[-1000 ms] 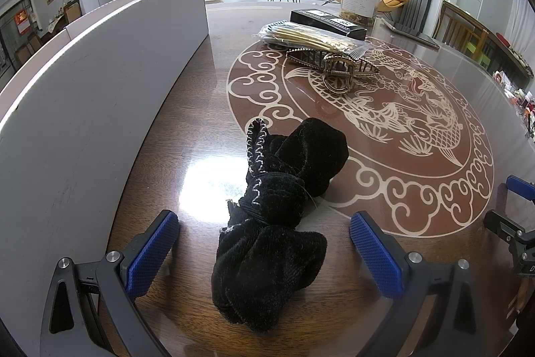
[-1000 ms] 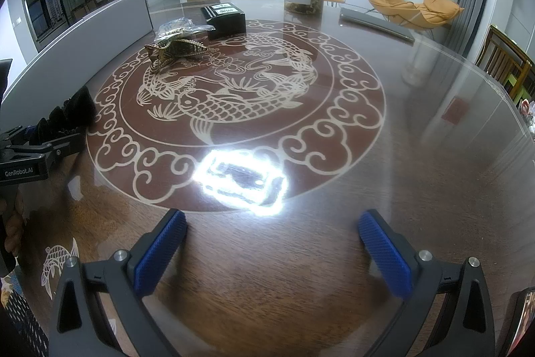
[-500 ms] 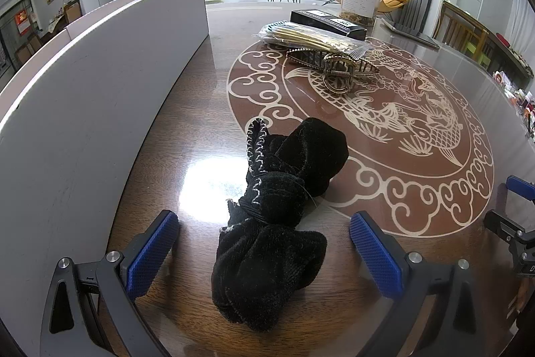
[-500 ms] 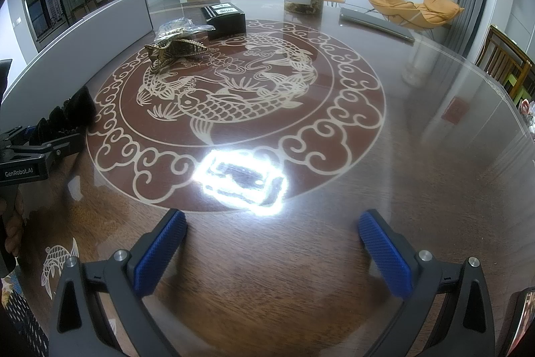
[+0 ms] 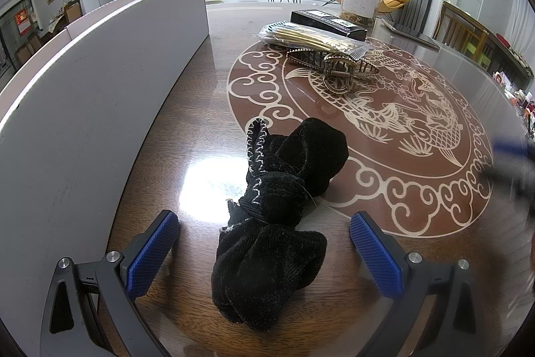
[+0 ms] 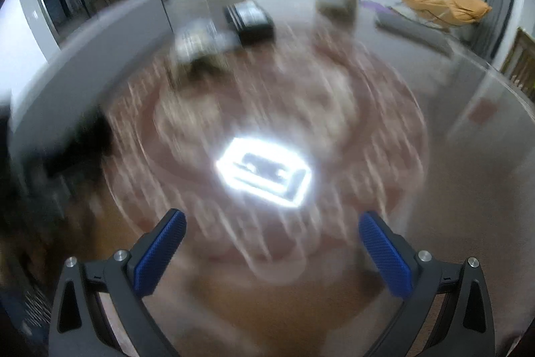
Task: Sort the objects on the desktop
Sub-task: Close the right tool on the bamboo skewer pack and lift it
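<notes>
Between the left fingers [image 5: 158,251], spread wide, lies a black cloth [image 5: 279,213]; right fingers [image 6: 158,256] spread, empty.

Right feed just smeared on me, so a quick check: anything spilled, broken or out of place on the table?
Nothing spilled or broken. The black velvet cloth lies crumpled between the open left gripper fingers, untouched. The hair claw leans on the packet of sticks. Only the right view is motion-blurred.
</notes>
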